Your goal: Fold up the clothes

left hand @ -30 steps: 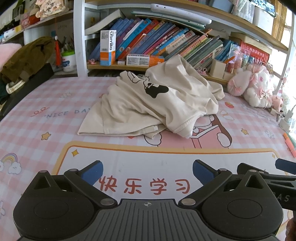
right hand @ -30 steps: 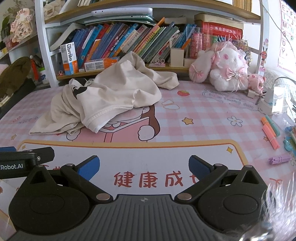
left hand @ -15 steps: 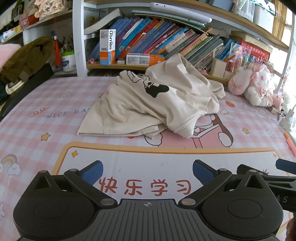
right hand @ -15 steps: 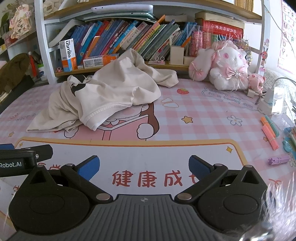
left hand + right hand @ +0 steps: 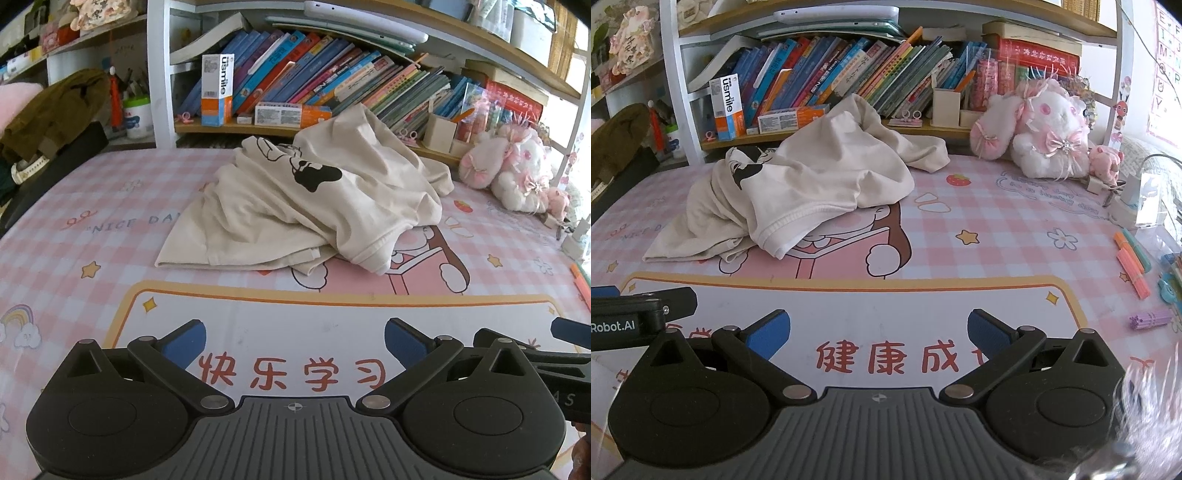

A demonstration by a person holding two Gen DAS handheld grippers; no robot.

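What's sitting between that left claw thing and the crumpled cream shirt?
Nothing but printed desk mat. In the left wrist view, the stretch from the left gripper to the shirt is bare.

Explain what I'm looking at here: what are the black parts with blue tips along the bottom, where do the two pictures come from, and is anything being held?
There is no robot arm. A person holds a two-finger tool in each hand, each with a fisheye camera looking forward along its fingers. One picture is from the left gripper, the other from the right gripper. Both are open and hold nothing. Ahead, a crumpled cream shirt with a black print lies unfolded on a pink checked mat. Behind it stand a bookshelf and a plush rabbit. Coloured sticks lie at the right.
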